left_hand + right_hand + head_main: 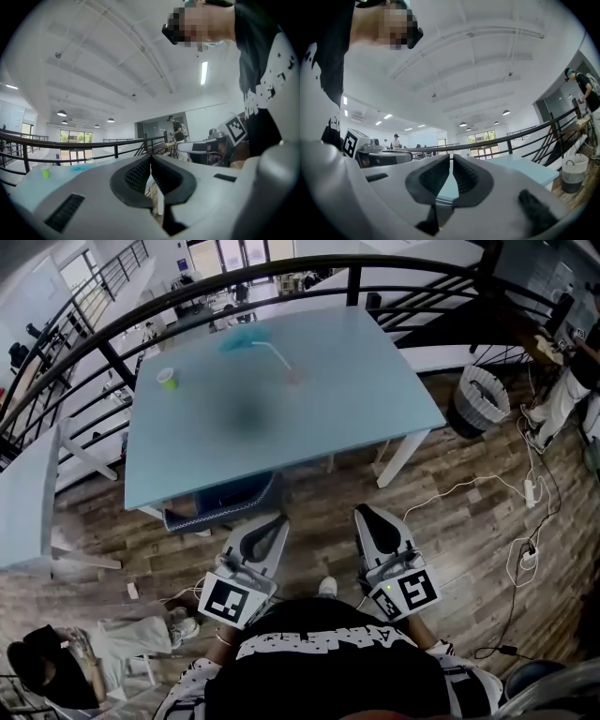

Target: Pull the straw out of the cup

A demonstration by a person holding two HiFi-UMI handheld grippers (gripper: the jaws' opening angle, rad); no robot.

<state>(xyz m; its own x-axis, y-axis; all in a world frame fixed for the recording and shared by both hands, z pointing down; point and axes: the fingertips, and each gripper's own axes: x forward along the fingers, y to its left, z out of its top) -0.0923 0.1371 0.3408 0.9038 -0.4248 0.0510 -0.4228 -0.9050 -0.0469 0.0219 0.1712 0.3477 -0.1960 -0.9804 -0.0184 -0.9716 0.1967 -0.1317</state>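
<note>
Far end of the pale blue table (375, 418) is pretty blurry. The white straw (272, 353) seems to lean out of a small pinkish cup (293, 378), no readable print. Left gripper (272, 524) and right gripper (368, 515) sit near the body, well off the table, both pinched closed on nothing. Green cup (168, 379) far left, mesh bin (480, 399) on the floor at the right.

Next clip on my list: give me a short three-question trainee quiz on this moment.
1. True or false: the left gripper and the right gripper are both short of the table and touch nothing on it.
2. The white straw is nearest which part of the table? A) far edge B) near edge C) near right corner
3. Fill in: in both gripper views the fingers are ____, with nothing between them.
Key: 1 true; 2 A; 3 together.
</note>
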